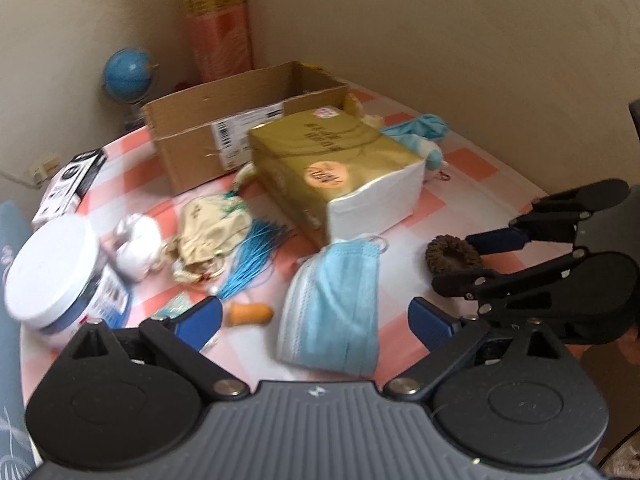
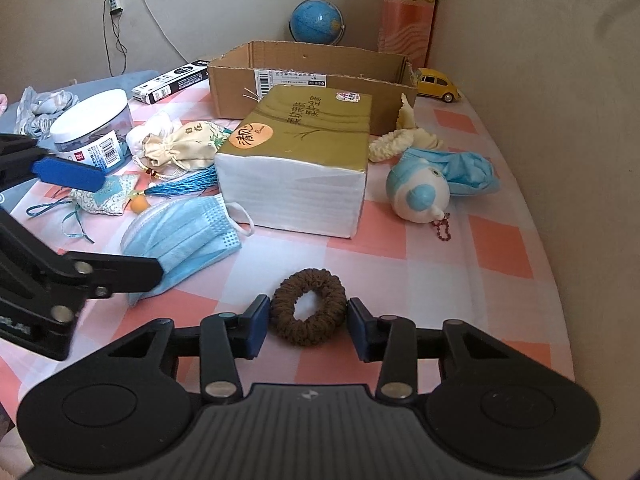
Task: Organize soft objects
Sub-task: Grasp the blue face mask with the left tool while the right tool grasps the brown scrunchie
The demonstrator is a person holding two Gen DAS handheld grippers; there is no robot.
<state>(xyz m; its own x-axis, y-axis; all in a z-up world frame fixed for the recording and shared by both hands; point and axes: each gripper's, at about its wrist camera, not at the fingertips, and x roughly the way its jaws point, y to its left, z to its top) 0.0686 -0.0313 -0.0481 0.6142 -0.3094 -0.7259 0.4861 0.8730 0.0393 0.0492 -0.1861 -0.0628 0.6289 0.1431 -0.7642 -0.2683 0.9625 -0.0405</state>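
Risk: the right gripper (image 2: 308, 322) straddles the scrunchie (image 2: 308, 307) at lower centre, jaws open and not yet gripping; closing too high may only pinch fuzz, and the ring may slip out. The scrunchie is brown, fuzzy, flat on the surface (image 2: 460, 248). The left gripper (image 1: 316, 318) hovers wide open, empty, over the mask (image 1: 332, 304).

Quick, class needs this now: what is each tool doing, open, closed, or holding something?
Left tool: open, holding nothing, over the mask.
Right tool: open, its pads either side of the scrunchie, not yet gripping it.
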